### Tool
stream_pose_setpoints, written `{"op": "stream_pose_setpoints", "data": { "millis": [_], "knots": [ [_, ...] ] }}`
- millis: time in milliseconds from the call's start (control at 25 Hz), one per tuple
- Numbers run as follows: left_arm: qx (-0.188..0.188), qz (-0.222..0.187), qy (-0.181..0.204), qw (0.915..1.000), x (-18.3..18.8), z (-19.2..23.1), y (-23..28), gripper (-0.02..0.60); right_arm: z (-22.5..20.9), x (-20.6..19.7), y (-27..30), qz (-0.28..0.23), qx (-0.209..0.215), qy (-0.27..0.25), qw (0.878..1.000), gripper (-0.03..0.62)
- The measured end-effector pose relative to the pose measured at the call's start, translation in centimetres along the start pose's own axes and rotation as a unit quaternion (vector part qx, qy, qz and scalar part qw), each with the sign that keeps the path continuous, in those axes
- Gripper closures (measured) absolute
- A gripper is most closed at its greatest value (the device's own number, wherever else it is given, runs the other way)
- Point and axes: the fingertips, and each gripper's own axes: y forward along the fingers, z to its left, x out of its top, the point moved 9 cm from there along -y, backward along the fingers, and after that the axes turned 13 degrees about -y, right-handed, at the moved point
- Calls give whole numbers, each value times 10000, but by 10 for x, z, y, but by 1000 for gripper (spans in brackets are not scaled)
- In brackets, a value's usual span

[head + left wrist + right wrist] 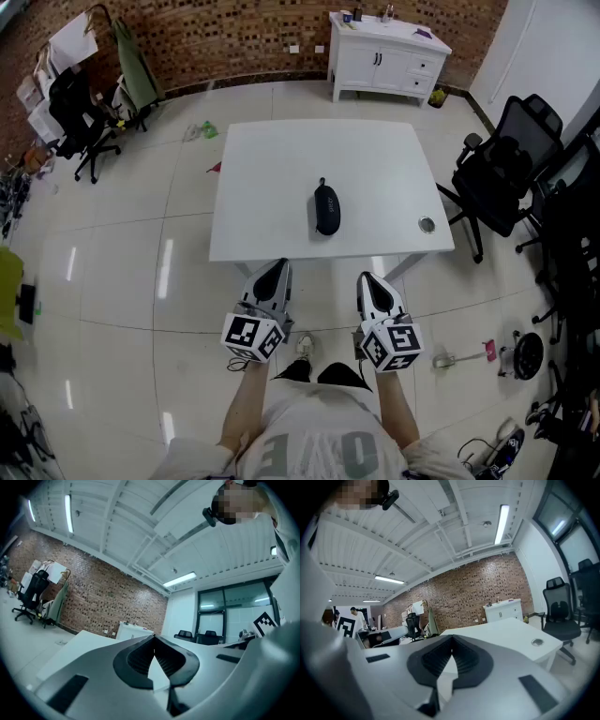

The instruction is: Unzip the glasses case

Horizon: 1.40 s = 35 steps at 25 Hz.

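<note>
1. The glasses case (326, 208) lies near the middle of the table (272, 178).
2. It is probably light, semi-stiff and prone to sliding: pin its body and pinch the zip pull.
3. The left gripper (277, 267) and right gripper (367, 279) hang short of the table's near edge, each pressed together on nothing.

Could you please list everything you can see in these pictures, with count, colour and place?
glasses case: one, black, lying near the middle of the table
table: one, white, mid-room
round insert: one, silvery, in the table's near right corner
cabinet: one, white, against the brick wall
office chairs: at least two, black, one right of the table, one far left
left gripper: one, white, shut and empty, short of the table's near edge
right gripper: one, white, shut and empty, beside the left one
person: one, light shirt, bottom of the head view
</note>
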Motion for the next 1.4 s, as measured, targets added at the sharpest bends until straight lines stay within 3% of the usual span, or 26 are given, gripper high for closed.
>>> {"op": "stream_pose_setpoints", "data": {
  "millis": [280,680,760,840,960,1120,1200,1280,1400],
  "knots": [
    [-137,360,98,9992,0,52,117,586,-44,-12,116,469,168,-51,9987,595],
    [65,780,-138,9968,-27,95,208,586,-105,-33,214,986,418,4,9943,595],
    [-57,901,-11,9959,-27,102,222,586,-110,-33,227,1033,521,-21,9933,595],
    [-418,1170,270,9919,-26,105,241,586,-111,-36,235,1123,687,17,9913,594],
    [-1198,1735,714,9749,-23,106,276,586,-103,-45,237,1364,888,141,9866,595],
    [-2038,2623,1507,9311,-33,106,326,586,-90,-56,241,1658,1027,205,9806,594],
    [-2333,2922,1634,9130,-42,107,343,586,-86,-59,246,1779,1218,239,9762,595],
    [-2408,3023,1614,9081,-49,109,355,586,-77,-63,249,1923,1554,304,9685,595],
    [-2306,3113,1570,9084,-55,112,372,586,-64,-73,253,2176,2010,250,9548,595]
  ]
}}
